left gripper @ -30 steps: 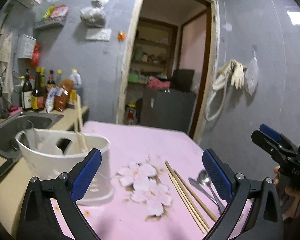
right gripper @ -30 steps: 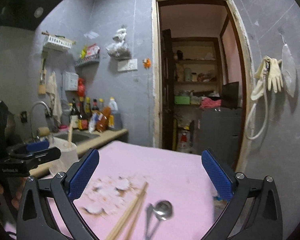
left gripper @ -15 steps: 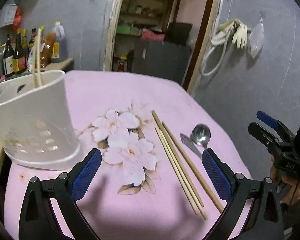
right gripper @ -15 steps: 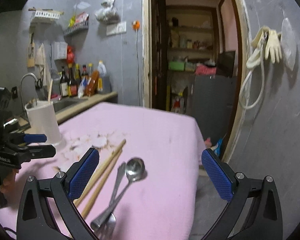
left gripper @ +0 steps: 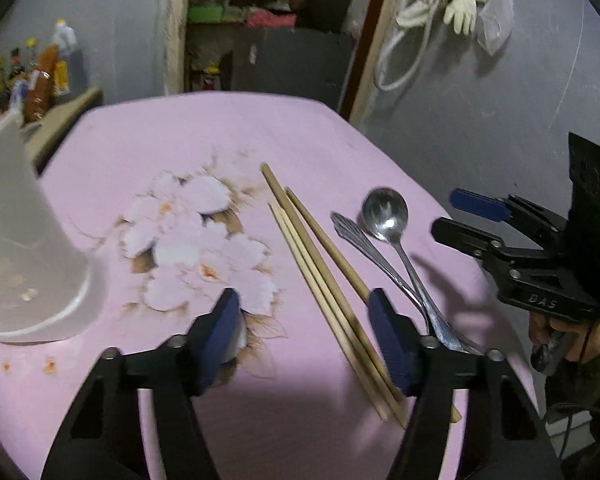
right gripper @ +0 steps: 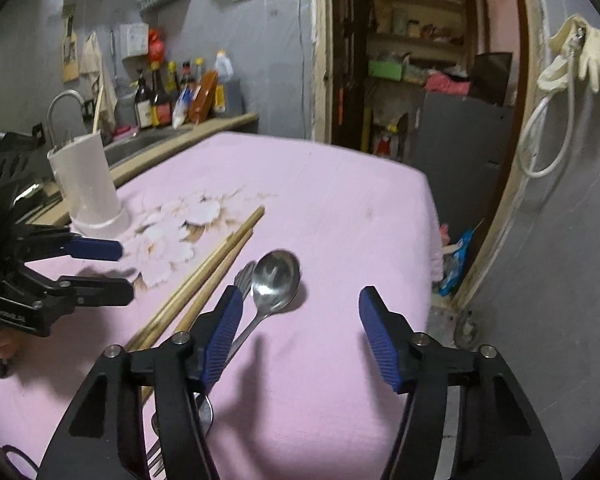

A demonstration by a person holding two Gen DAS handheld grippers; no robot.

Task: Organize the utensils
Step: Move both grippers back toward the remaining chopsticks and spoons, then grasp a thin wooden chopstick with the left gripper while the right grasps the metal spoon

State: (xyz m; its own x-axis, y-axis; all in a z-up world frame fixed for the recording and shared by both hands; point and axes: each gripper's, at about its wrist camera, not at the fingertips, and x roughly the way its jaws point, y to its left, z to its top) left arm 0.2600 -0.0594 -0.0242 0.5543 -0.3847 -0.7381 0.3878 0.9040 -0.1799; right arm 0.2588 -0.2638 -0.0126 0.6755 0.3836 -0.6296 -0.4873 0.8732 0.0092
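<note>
Both of your grippers have tipped down toward the table since half a second ago, and their jaws, which stood wide then, have drawn in to a middling gap with nothing between them. Your left gripper (left gripper: 302, 320) now hovers over the near ends of the chopsticks (left gripper: 320, 276), three sticks lying close together on the pink tablecloth (left gripper: 204, 132); its right pad sits just over the outermost stick, so most of the bundle falls inside the gap. Your right gripper (right gripper: 300, 332) hangs beside the spoon (right gripper: 276, 280) and fork (right gripper: 244, 276), with its left pad over their handles and the spoon's bowl ahead of it, left of centre. Notice the long axes: the chopsticks run away from your left gripper, slanting toward the white utensil holder (left gripper: 24, 248) at the far left edge, and the spoon and fork lie roughly parallel to them on their right. That puts the left gripper nearer the sticks and the holder, and the right nearer the metal pieces. Judging from this, a grab by the left calls for closing across the sticks' width, not along them; they lie touching, so one may roll free.
</note>
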